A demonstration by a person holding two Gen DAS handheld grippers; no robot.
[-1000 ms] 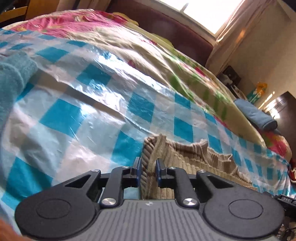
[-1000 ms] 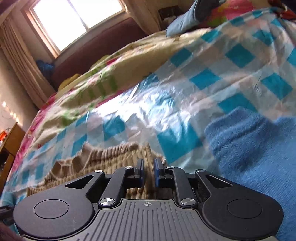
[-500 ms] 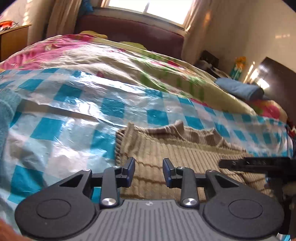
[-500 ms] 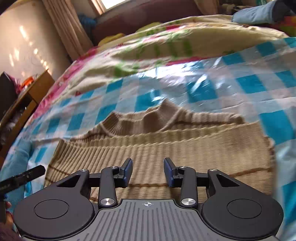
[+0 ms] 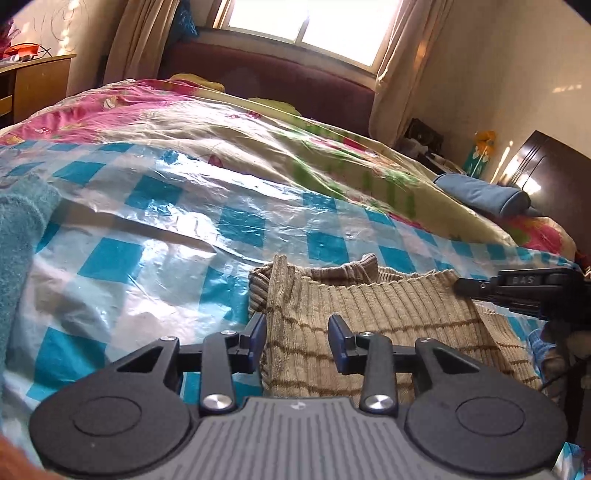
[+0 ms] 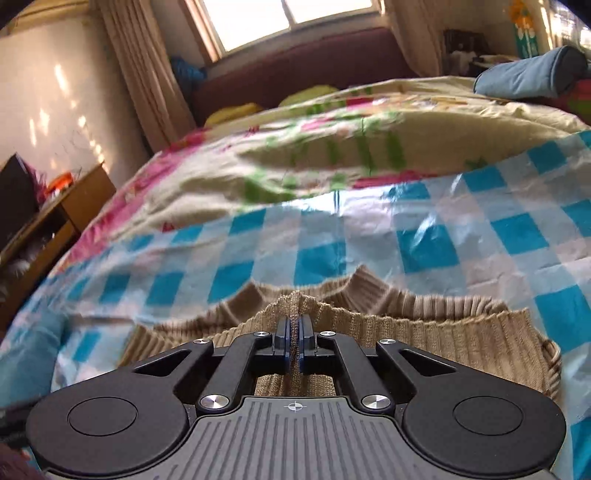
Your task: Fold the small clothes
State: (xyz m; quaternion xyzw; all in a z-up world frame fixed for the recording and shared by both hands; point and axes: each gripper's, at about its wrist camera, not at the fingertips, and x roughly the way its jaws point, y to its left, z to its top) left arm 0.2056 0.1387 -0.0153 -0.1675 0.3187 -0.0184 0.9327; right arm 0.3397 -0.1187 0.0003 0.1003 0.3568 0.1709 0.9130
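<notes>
Sweater (image 5: 373, 314), small, tan and ribbed with thin brown stripes, lies on the blue and white checked plastic sheet (image 5: 147, 236) that covers the bed. Its collar points toward the window (image 5: 314, 26). The left gripper (image 5: 297, 338) sits over the sweater's left edge; its jaws are opening, and the knit below them is not pinched. The right gripper (image 6: 294, 345) is pressed together on a raised fold of the sweater's near layer. A teal towel (image 5: 20, 221) lies at the left. A rolled blue cloth (image 5: 484, 194) rests farther back, well apart.
</notes>
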